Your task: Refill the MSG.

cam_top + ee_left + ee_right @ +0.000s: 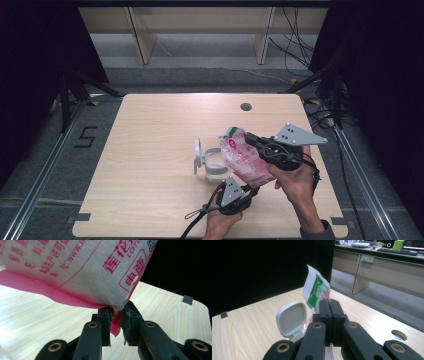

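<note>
left gripper (116, 322) fingers slightly parted, right gripper (329, 315) closed

Dim room, lit tabletop, close bag blurred

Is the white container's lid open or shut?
Open: the lid stands flipped up beside the container, under the tilted pink bag.

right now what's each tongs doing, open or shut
left tongs: a bottom corner of the pink and white bag sits between the jaws, with a gap showing; grip cannot be told.
right tongs: shut on the bag's top.
</note>
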{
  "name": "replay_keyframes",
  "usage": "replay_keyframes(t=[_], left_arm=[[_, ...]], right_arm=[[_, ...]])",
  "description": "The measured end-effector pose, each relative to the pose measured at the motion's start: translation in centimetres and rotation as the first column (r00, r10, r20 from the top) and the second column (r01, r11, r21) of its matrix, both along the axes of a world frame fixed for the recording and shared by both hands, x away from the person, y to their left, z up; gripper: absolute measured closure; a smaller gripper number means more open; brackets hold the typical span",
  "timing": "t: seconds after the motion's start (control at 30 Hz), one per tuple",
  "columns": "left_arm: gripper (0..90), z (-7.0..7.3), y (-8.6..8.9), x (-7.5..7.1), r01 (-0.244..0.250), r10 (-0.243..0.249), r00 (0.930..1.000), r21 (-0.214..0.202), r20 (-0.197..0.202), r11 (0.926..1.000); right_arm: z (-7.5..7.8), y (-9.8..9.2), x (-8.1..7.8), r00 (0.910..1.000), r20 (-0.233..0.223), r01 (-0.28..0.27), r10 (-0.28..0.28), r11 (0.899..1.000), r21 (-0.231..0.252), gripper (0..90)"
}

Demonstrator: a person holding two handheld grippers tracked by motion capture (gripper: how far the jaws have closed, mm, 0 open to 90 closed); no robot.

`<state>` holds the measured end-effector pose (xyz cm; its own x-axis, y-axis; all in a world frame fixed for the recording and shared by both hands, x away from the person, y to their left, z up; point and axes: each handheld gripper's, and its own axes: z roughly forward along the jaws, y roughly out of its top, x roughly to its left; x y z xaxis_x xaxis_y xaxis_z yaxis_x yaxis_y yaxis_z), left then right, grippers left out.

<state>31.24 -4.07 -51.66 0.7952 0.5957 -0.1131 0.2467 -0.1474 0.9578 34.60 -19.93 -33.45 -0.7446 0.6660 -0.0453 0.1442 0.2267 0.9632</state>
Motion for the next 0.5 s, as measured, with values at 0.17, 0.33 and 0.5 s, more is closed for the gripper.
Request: replay_keyframes(t=[0.17, 0.33, 0.5], left_arm=[[76.5, -0.1, 0.2, -0.1, -0.001, 0.001, 0.9994, 0.009, -0.034, 1.0000], [74.0, 0.0, 0.3, -0.1, 0.017, -0.016, 0.9989, 0.026, -0.044, 0.9995], [72.1, -0.1, 0.3, 0.0, 0.027, -0.025, 0.9979, 0.040, -0.059, 0.9988]], right_arm=[[-0.3, -0.4, -0.2, 0.9999, -0.006, 0.008, -0.008, 1.000, 0.001, 90.0], [-0.5, -0.9, -0.4, 0.9998, -0.005, 0.020, -0.020, 1.000, 0.003, 90.0], [-0.8, -1.3, -0.6, 0.9995, -0.007, 0.031, -0.031, 0.999, -0.012, 90.0]])
